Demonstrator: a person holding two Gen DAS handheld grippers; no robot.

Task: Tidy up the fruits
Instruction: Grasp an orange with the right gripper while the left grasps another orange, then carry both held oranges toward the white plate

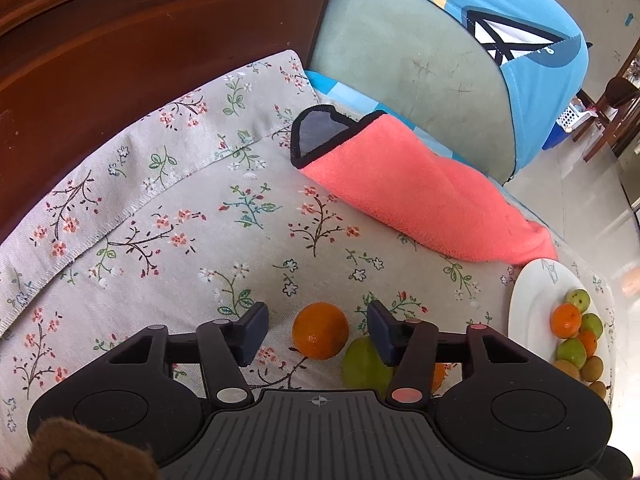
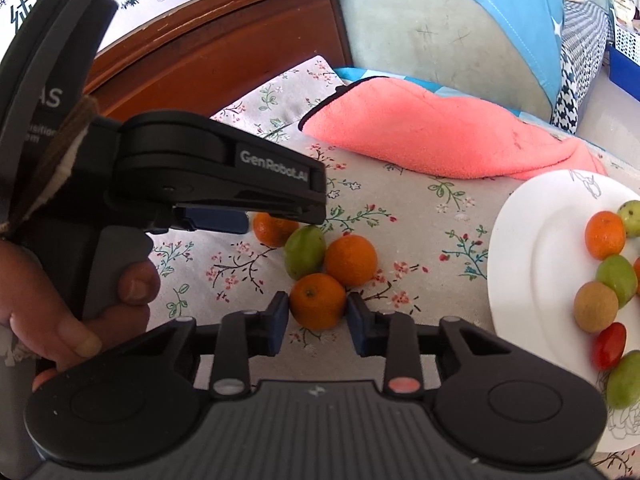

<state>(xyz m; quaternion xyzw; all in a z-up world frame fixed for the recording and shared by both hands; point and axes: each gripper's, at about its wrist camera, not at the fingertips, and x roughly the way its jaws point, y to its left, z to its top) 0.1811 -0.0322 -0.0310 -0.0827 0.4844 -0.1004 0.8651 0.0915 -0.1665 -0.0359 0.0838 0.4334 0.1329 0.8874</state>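
Loose fruit on the floral cloth (image 2: 420, 216), all left of the white plate (image 2: 520, 264): 3 oranges + 1 green fruit (image 2: 305, 251) in a tight cluster, touching each other. Nearest orange (image 2: 318, 301) sits between the right tongs (image 2: 318, 320), pads just beside its sides, maybe touching, can't tell if clamped. Second orange (image 2: 351, 260) behind it, third orange (image 2: 272, 230) partly under the left tongs (image 2: 224, 220), seen side-on there, held by a hand (image 2: 80, 308). In the left wrist view the left tongs (image 1: 318, 330) are spread wide, released, w/ one orange (image 1: 320, 336) in the gap but clear of both pads; green fruit (image 1: 366, 364) just beside it, toward the plate. On the plate, right wrist view: 1 whole orange (image 2: 605, 235), 3 green fruits, 1 brown round fruit (image 2: 596, 307), 1 red tomato-like one (image 2: 609, 345), plus an orange sliver at the edge. Surface looks like a bed or cushion w/ floral cover; coral towel (image 2: 440, 140) lies behind the plate, dark wood headboard (image 1: 140, 40) and green/blue cushion (image 1: 420, 60) beyond. Only the left wrist view shows tiled floor + chair far past the plate; only the right wrist view shows a printed box atop the headboard.
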